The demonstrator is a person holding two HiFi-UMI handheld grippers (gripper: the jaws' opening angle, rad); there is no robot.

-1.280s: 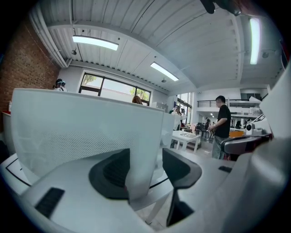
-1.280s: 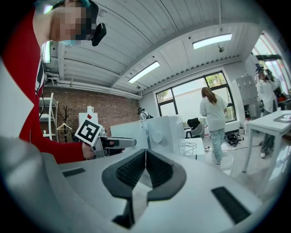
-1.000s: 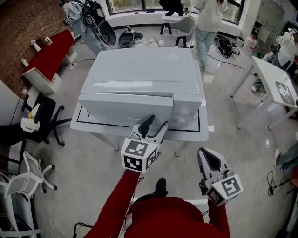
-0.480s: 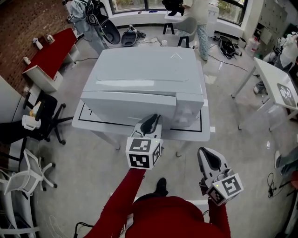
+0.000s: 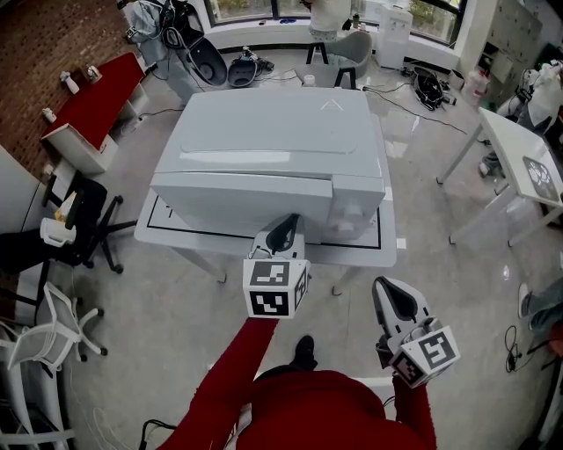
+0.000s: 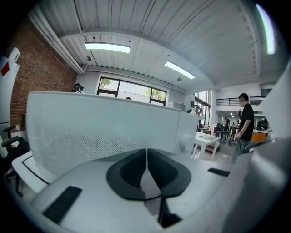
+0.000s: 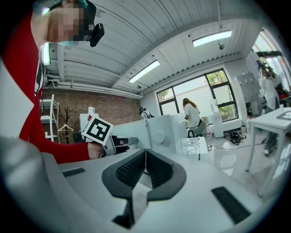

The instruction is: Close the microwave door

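Note:
The big white microwave (image 5: 273, 141) stands on a white table (image 5: 387, 255). Its door (image 5: 237, 200) faces me and looks level with the knob panel (image 5: 356, 211). My left gripper (image 5: 283, 232) is held just in front of the door's right end. Its jaws are closing and the pads meet with nothing between them. In the left gripper view the door's mesh window (image 6: 100, 132) fills the space ahead of the left gripper (image 6: 146, 155). My right gripper (image 5: 393, 301) hangs lower right, away from the table, shut and empty. The right gripper view shows the right gripper (image 7: 145, 159), the microwave (image 7: 159, 132) and the left gripper's marker cube (image 7: 97, 129).
A red bench (image 5: 97, 101) runs along the brick wall at the left. A black office chair (image 5: 84, 228) and a white chair (image 5: 53, 334) stand left of the table. Another white table (image 5: 519, 149) is at the right. A person (image 5: 330, 13) stands by the windows.
The left gripper's jaws have gone from wide open to shut, and it has shifted slightly right in front of the door. The right gripper has stayed in place.

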